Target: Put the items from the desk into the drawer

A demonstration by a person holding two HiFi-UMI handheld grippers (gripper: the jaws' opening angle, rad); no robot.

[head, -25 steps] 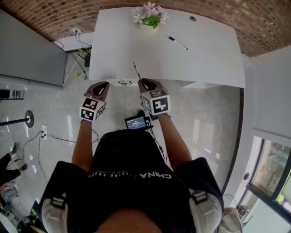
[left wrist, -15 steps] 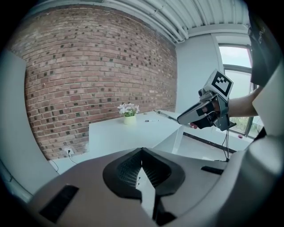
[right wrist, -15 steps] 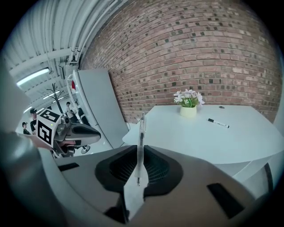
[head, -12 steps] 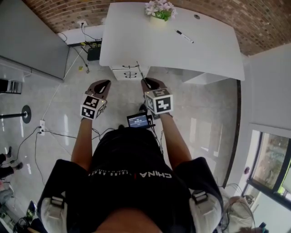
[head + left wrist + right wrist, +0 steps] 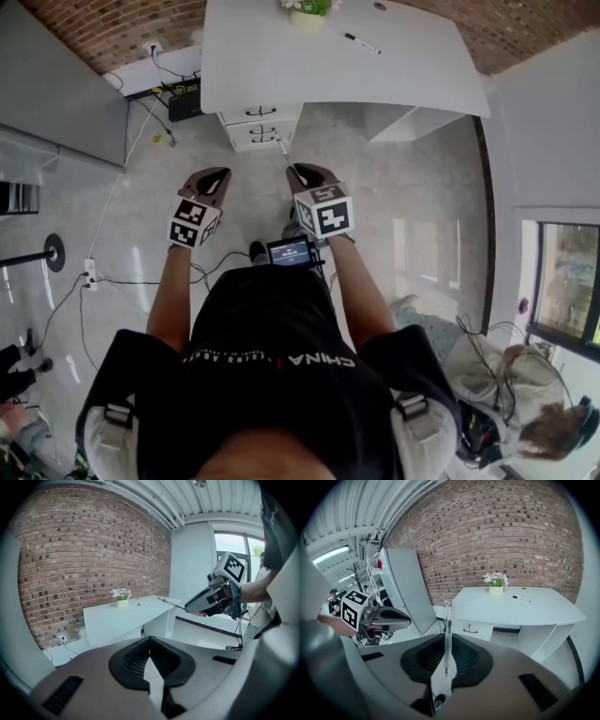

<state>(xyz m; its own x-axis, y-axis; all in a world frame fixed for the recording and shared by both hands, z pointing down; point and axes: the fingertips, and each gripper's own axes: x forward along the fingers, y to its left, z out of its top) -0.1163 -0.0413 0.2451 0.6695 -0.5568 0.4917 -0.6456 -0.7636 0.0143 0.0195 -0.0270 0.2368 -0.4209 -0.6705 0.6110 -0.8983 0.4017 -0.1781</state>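
A: Your right tongs point(image 5: 298, 172) pinch a pen point(image 5: 447, 634), its tip pointing ahead, ready for the drawers point(image 5: 260, 125).

B: Your left tongs point(image 5: 216, 178) are closed on nothing, free to pull those open. The marker point(image 5: 362, 42) lies on the desk point(image 5: 281, 66), well away from you.

floor point(image 5: 403, 187) up to desk point(image 5: 281, 70) front edge: open | desktop: bare except flower pot point(image 5: 305, 11) at back edge, marker point(image 5: 361, 42) back right | drawer unit point(image 5: 260, 127) under left end, fronts apparently shut | floor socket with cables point(image 5: 91, 271) at left
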